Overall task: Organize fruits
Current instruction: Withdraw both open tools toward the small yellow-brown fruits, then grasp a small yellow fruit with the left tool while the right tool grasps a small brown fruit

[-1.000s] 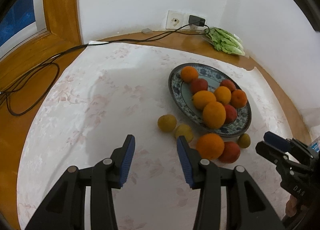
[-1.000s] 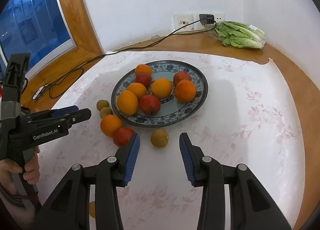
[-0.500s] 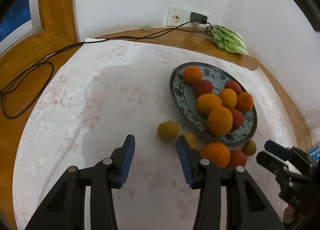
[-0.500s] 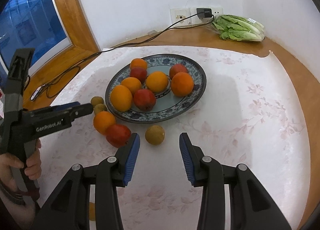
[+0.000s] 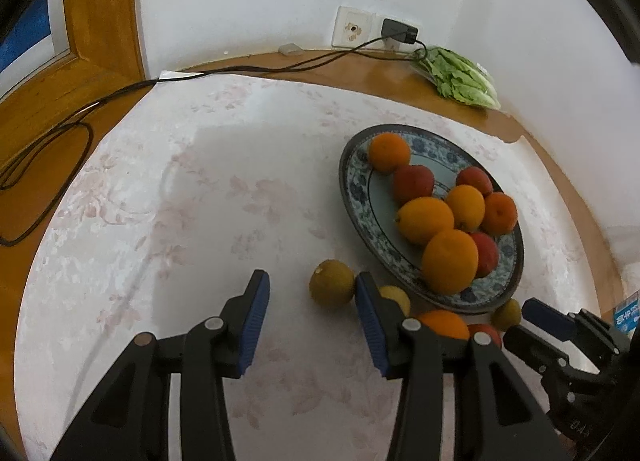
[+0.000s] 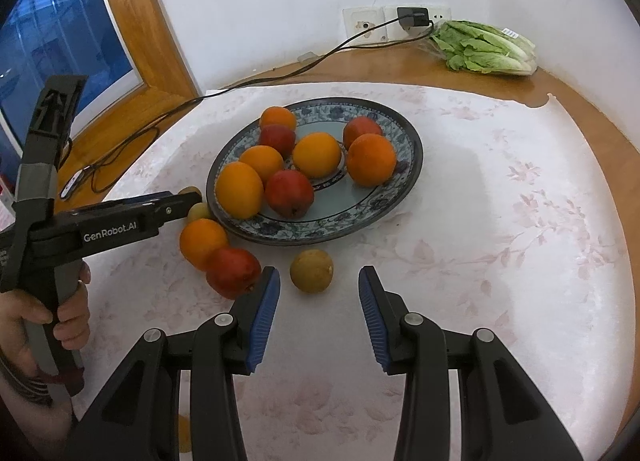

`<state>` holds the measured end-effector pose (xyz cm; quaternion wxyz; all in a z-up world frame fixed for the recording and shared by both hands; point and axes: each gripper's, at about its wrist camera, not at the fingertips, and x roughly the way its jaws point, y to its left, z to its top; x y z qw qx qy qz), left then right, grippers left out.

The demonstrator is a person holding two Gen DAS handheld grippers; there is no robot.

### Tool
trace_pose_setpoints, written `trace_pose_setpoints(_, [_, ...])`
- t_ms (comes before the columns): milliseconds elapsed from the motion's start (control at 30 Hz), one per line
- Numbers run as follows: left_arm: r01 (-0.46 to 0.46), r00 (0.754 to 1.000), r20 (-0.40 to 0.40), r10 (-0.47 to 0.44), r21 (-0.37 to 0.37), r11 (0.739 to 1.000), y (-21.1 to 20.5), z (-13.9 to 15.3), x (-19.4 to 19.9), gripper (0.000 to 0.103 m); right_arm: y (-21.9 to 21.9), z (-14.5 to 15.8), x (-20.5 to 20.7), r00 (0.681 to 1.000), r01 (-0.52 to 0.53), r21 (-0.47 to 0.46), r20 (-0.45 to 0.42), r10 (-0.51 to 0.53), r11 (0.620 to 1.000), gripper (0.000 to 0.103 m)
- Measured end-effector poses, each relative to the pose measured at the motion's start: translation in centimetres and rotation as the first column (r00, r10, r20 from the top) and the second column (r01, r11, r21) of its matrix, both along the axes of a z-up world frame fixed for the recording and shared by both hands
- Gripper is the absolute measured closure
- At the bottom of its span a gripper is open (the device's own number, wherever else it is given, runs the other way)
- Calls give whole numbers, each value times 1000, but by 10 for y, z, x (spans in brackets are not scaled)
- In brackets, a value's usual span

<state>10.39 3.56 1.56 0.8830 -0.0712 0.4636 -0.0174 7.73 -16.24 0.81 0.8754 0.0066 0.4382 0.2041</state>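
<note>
Seven fruits fill the plate (image 6: 412, 165); five lie loose on the bench (image 6: 520, 221). Both grippers, left gripper (image 5: 312, 325) and right gripper (image 6: 319, 315), hover with fingers apart, gripping nothing.

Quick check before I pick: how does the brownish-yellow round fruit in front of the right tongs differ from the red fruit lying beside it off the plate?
The brownish-yellow round fruit is smaller and dull-skinned; the red fruit is larger and glossier. The yellow one lies alone, touching nothing; the red one rests against a loose orange. The yellow one sits roughly ahead of the gap in the right tongs; the red one is off by their left finger. Both lie on the floral tablecloth, outside the blue patterned plate.
</note>
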Motion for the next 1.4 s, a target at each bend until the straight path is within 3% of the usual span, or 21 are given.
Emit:
trace_pose_setpoints(200, [9, 1000, 5, -9, 2, 1000, -1, -1, -1, 79, 2, -2, 2, 1000, -1, -5, -3, 1, 1000, 61])
trace_pose_setpoints(600, [6, 1000, 23, -6, 2, 1000, -1, 5, -8, 79, 10, -6, 7, 1000, -20, -25, 18, 21, 999, 61])
trace_pose_setpoints(867, [0, 999, 41, -1, 4, 1000, -3, 14, -17, 79, 10, -6, 7, 1000, -25, -24, 15, 25, 999, 78])
trace_pose_setpoints(1400, [18, 997, 79, -17, -12, 1000, -10, 31, -30, 79, -3, 4, 0, 1000, 16, 8, 12, -16, 1000, 78])
